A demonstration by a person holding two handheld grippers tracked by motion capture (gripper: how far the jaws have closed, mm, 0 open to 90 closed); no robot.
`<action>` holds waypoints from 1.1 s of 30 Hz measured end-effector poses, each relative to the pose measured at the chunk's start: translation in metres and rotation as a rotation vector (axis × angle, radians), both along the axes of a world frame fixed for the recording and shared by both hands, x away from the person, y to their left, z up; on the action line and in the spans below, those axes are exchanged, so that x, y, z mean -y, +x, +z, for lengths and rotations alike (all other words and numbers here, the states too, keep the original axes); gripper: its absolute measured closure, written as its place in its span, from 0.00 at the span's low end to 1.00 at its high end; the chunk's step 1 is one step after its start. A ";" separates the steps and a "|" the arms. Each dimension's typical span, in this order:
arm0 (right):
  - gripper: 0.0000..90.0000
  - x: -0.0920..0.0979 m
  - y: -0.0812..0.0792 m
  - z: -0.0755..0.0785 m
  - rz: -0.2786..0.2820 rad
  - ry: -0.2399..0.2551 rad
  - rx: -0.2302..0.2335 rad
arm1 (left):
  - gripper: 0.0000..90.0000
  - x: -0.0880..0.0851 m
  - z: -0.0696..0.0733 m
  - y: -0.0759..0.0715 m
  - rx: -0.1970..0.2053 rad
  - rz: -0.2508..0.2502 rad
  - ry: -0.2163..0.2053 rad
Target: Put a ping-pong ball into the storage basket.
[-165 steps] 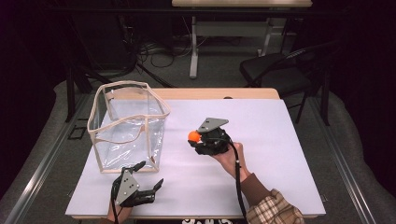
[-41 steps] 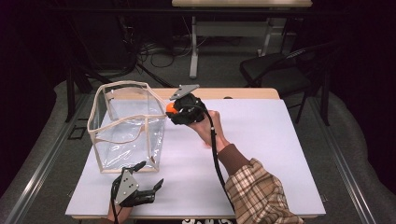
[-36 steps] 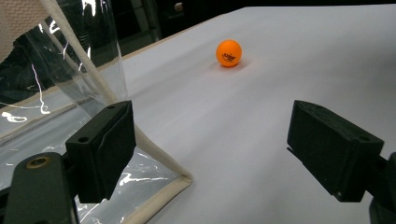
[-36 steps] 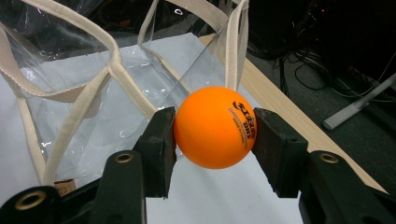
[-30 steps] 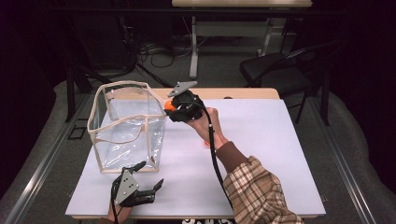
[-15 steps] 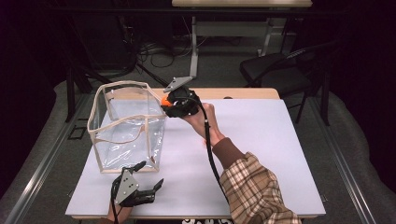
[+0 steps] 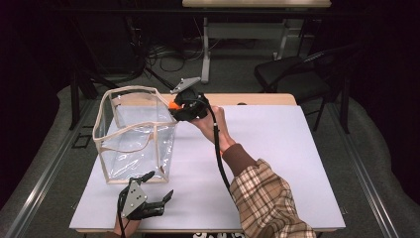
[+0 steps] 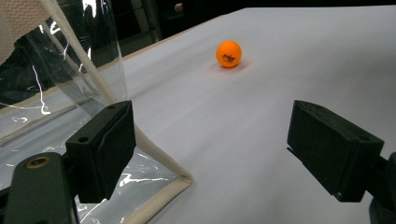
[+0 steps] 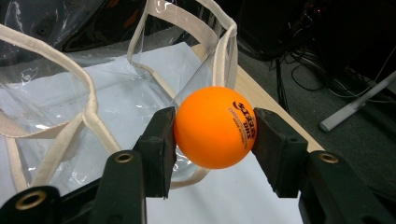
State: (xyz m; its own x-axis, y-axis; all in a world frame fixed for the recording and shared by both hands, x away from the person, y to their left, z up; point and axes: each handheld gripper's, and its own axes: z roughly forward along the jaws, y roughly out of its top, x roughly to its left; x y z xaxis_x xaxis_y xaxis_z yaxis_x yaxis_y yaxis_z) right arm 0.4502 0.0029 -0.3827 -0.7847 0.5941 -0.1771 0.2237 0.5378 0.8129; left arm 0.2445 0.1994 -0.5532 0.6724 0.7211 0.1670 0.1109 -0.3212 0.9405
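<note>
The orange ping-pong ball point(image 9: 215, 127) is a smooth matte sphere with dark printed lettering on one side. It sits squarely between the black, blocky jaws of the right gripper point(image 9: 212, 140), whose flat pads press on its two sides and clamp it. In the high view this right gripper point(image 7: 182, 105) is held up at the far right corner of the clear plastic bag point(image 7: 133, 134), level with its rim, the ball point(image 7: 174, 105) showing as an orange spot toward the bag. The bag is box-shaped, of glossy, creased transparent film edged with beige woven tape, standing open-topped on the white table point(image 7: 277, 148). The left gripper point(image 7: 148, 201) rests near the table's front edge, just before the bag, its jaws spread wide with nothing between them. A second orange ball point(image 8: 229, 53) lies on the table beyond them.
</note>
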 end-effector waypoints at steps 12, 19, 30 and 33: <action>0.56 -0.008 0.005 0.006 -0.001 0.017 -0.004 | 0.17 0.000 0.000 0.000 0.001 0.001 0.000; 0.56 -0.015 0.006 0.007 0.005 0.005 -0.004 | 0.17 0.000 0.000 0.000 0.000 0.000 0.002; 0.56 -0.023 0.007 0.007 0.013 0.006 -0.004 | 0.17 0.000 0.000 0.000 0.000 0.001 0.000; 0.56 -0.025 0.008 0.006 0.017 0.000 -0.006 | 0.17 0.000 0.000 0.000 0.000 -0.003 0.003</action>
State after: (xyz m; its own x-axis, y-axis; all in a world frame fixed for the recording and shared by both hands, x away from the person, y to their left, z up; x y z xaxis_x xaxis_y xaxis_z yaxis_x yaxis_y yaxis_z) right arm 0.4578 0.0280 -0.3762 -0.7957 0.5806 -0.1726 0.2194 0.5419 0.8113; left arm 0.2444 0.1996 -0.5530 0.6744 0.7187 0.1691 0.1102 -0.3244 0.9395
